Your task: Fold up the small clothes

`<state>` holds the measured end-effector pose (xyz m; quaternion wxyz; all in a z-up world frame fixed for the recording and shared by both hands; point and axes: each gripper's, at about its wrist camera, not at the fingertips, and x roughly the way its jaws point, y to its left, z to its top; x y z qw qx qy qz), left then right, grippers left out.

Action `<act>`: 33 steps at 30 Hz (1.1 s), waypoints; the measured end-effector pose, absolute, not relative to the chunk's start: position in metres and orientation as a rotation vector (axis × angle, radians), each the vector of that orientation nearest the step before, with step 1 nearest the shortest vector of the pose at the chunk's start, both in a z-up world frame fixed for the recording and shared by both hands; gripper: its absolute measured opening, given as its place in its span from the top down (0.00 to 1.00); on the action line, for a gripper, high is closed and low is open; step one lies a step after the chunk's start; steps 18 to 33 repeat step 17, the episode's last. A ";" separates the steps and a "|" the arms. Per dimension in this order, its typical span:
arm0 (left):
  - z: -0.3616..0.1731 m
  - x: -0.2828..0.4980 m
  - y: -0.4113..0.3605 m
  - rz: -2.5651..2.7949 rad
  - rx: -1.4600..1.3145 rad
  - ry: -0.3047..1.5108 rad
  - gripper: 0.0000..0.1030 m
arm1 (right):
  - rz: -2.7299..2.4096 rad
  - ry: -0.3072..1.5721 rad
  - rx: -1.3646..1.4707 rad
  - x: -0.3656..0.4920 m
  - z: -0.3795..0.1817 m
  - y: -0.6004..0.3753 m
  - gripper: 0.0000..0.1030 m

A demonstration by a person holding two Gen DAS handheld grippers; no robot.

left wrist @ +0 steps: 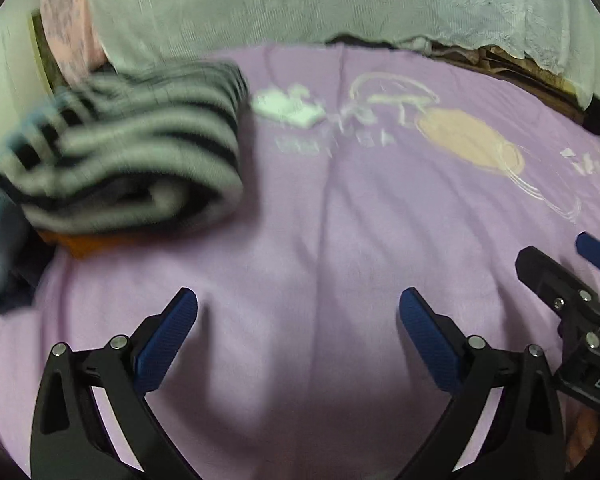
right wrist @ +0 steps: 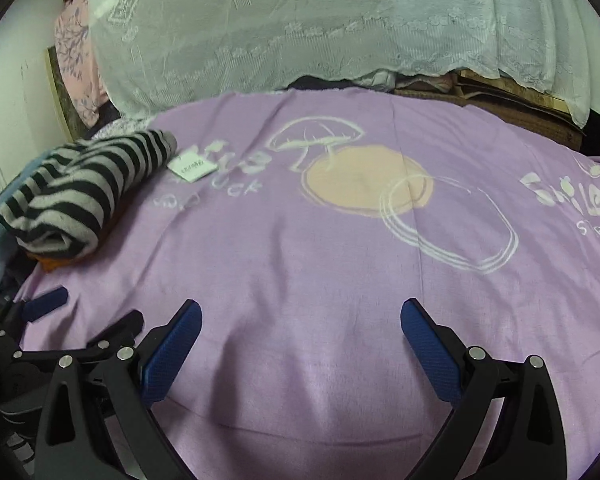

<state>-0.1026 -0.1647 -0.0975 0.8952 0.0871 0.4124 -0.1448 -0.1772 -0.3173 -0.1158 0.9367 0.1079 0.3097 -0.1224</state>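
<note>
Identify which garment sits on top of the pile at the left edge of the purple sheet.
The black-and-grey striped garment, folded, tops the pile. The orange piece only peeks out beneath it, and the light blue fabric lies to its left.

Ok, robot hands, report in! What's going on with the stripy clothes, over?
Left gripper open, right gripper open, both holding nothing. Striped garment folded, lying on a pile at left. Purple sheet ahead, only a white tag on it.

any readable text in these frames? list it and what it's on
"Smile", cut off at the frame edge: purple sheet, right side.
"uck", the tail of a word: sheet print beside the white tag.
"DA", cut off: right gripper body.
Tag print and smaller sheet lettering: too small or blurred to read.
</note>
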 end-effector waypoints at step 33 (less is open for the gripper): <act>-0.120 -0.103 -0.179 -0.261 0.253 0.877 0.04 | -0.314 0.757 0.286 -0.170 -0.148 -0.335 0.03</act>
